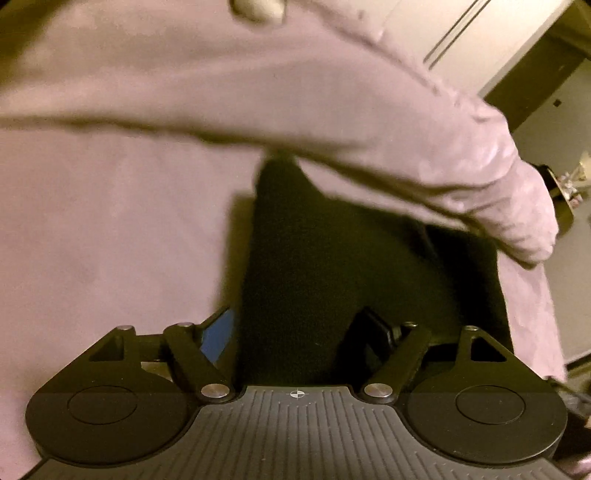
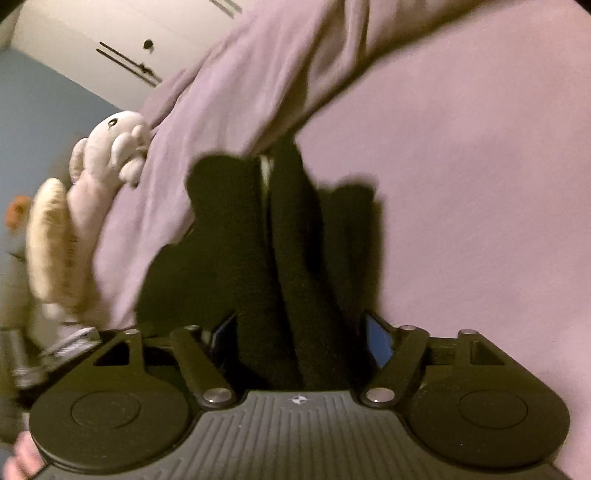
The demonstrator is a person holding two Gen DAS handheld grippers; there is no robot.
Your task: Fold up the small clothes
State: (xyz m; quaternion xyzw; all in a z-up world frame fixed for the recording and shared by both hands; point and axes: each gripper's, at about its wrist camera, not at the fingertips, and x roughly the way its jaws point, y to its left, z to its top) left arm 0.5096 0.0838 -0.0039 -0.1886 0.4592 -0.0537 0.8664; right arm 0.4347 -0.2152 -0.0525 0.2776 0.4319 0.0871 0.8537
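The left gripper [image 1: 301, 332] fills the bottom of the view, and its jaws stand apart. A blue pad [image 1: 218, 334] shows on the finger at 7 o'clock. Between the fingers lies a black garment [image 1: 332, 266], which spreads from the centre toward 4 o'clock; whether the pads press on it I cannot tell. It rests on a mauve bedsheet [image 1: 110, 229]. A rumpled mauve blanket [image 1: 332, 103] crosses the upper half and hangs down at 3 o'clock, over the garment's far edge. At 1 o'clock stands a white cabinet [image 1: 461, 33]. The picture is blurred.
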